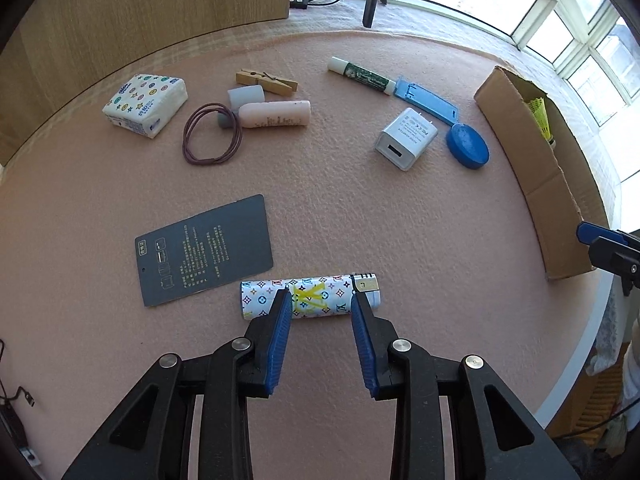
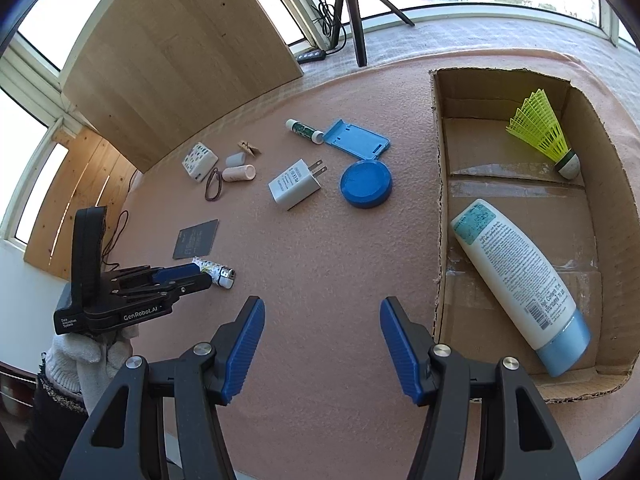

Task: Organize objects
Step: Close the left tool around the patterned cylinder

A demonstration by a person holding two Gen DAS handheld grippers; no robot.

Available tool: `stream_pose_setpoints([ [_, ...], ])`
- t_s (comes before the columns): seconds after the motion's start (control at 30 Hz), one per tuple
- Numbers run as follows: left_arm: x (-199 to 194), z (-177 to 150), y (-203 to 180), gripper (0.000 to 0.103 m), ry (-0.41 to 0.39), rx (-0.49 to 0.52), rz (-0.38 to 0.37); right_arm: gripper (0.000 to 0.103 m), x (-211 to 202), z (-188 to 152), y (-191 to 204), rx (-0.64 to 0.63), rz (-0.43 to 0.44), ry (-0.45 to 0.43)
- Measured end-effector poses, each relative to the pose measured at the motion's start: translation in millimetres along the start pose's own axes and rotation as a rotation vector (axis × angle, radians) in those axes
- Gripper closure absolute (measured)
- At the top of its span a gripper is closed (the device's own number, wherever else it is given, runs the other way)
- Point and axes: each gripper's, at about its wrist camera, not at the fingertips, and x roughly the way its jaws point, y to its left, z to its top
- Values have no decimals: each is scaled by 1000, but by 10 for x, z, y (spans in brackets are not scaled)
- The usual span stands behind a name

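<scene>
the lighter [image 1: 310, 298] is white with small coloured monogram marks and a metal head, lying on the pink mat [image 1: 360, 220] beside a dark card [image 1: 204, 250]. the left gripper [image 1: 320, 298] is clamped on it. the right gripper [image 2: 322, 312] hangs half open, empty. the box [image 2: 440, 184] holds a yellow shuttlecock [image 2: 542, 128] and a lotion tube [image 2: 520, 280].

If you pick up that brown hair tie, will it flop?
Probably. The hair tie lies in thin, loose loops on the pink mat, so it looks soft and would likely droop. It also seems light, and being limp, it shouldn't roll.
</scene>
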Motion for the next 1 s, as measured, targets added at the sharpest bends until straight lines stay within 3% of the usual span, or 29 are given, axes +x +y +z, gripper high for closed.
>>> stream_pose_setpoints([
  [0.13, 7, 190, 79, 70, 5, -33, -62, 47, 78, 28, 77, -16, 5, 11],
  [0.37, 238, 317, 118, 75, 78, -25, -59, 47, 182, 17, 207, -31, 22, 33],
  [0.77, 121, 17, 106, 73, 98, -12, -103, 47, 213, 147, 285, -39, 23, 21],
  [0.83, 85, -41, 99, 63, 84, -9, -92, 47, 250, 187, 319, -44, 23, 21],
  [1.0, 49, -223, -67, 63, 62, 65, -45, 47, 401, 356, 395, -34, 21, 16],
])
